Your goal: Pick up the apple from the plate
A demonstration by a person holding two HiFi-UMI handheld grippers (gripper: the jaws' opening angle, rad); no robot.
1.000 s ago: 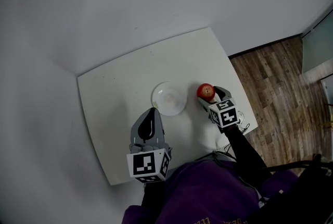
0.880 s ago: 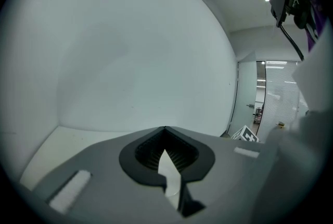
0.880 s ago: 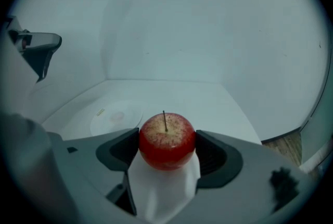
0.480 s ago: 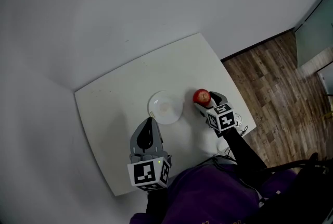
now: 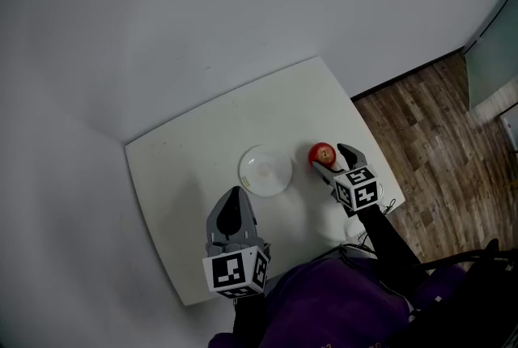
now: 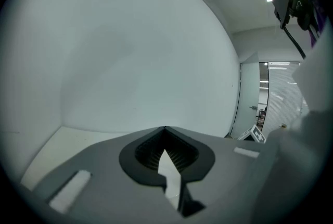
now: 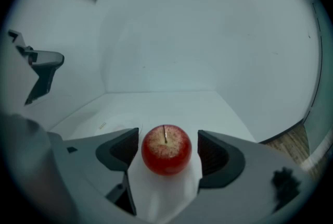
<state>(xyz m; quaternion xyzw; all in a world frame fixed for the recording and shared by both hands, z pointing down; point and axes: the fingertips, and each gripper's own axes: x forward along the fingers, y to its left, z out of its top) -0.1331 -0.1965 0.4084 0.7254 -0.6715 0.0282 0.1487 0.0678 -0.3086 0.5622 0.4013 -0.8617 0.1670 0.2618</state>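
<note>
The round red apple (image 7: 166,150) sits dead centre between my right tongs' (image 7: 166,140) parted jaws, beside the white round plate (image 5: 252,179); left tongs (image 6: 165,133) closed, empty.

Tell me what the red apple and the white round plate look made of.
Red apple: smooth skin, yellow speckles, thin stem; real fruit or plastic replica, cannot tell. White round plate: smooth, plain white, faint sheen; probably glazed ceramic, possibly plastic.

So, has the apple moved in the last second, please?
No, not noticeably: the apple lies as far to the right of the plate as before, between the right gripper's open jaws.
</note>
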